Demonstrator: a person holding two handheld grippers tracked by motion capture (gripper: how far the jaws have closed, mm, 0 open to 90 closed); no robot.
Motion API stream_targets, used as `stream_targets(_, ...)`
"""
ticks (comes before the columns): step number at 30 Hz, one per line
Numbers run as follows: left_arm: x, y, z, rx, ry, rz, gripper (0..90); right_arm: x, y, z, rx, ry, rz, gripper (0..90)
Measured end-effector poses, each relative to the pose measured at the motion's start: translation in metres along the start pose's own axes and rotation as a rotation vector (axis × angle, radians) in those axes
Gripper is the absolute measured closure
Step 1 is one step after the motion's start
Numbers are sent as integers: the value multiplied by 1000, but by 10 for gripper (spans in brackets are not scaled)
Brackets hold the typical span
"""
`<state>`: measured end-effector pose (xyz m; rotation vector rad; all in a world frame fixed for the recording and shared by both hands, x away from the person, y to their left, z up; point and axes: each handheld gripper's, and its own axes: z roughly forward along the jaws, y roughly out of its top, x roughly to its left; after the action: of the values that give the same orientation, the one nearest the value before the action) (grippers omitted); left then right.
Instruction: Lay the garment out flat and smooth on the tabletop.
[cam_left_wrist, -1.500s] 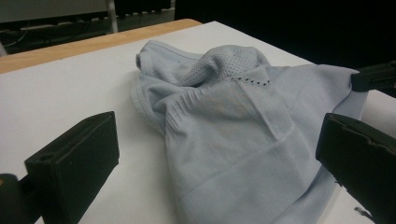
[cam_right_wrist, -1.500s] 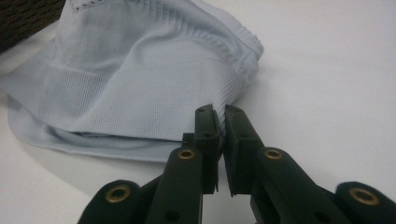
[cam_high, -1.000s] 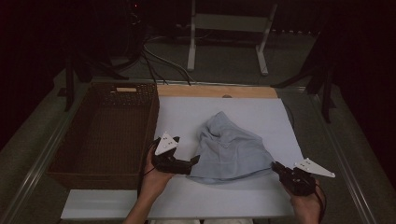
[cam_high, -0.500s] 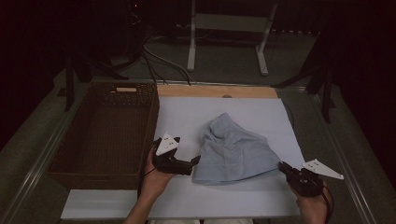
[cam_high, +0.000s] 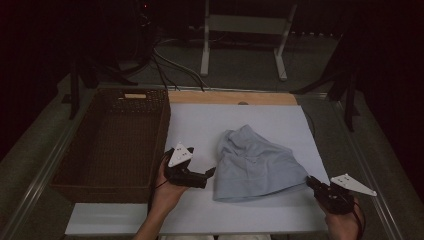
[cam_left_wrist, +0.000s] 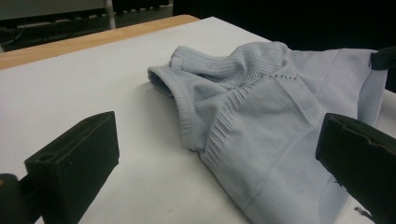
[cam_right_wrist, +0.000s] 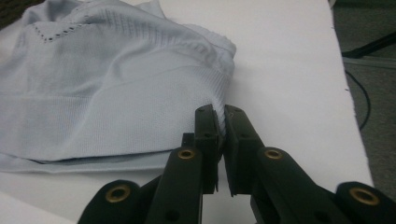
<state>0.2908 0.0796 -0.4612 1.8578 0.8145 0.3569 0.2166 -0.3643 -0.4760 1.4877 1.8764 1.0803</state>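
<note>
A pale blue knitted garment (cam_high: 255, 167) lies crumpled on the white table sheet (cam_high: 260, 117), a little toward four o'clock from the sheet's middle, with its ribbed hem along the near side and a perforated panel bunched at the top. The right gripper (cam_high: 311, 182) sits at the garment's four-o'clock corner, and the right gripper view shows its jaws pressed together on a thin fold of the ribbed edge (cam_right_wrist: 219, 116) — the fabric is drawn up into a small peak between the two black tips, so that corner is lifted slightly off the sheet while the rest of the cloth stays flat. The person's right hand (cam_high: 345, 220) wraps the handle at the lower right of the high view, the grey three-cornered plate (cam_high: 352, 184) pointing toward three o'clock. The left gripper (cam_high: 211, 172) lies at about nine o'clock from the garment, just beside its left edge; whether its tips touch the cloth cannot be told from above. In the left gripper view its jaws stand spread wide, one block low at the left and the other at the right edge, with the garment (cam_left_wrist: 280, 121) lying between and beyond them — nothing is gripped. The left hand (cam_high: 167, 192) holds that tool from below, its plate (cam_high: 180, 155) tilted upward. A dark woven basket (cam_high: 112, 142) stands on the table at nine o'clock from the sheet, touching its left border, well apart from the cloth. A strip of bare wood (cam_high: 232, 97) runs along the sheet's twelve-o'clock edge.
</note>
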Motion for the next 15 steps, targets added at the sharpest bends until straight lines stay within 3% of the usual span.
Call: stream_targets(15, 0, 1, -2, -9, 2, -4, 12, -15, -6, -7, 10, -38, 30, 850)
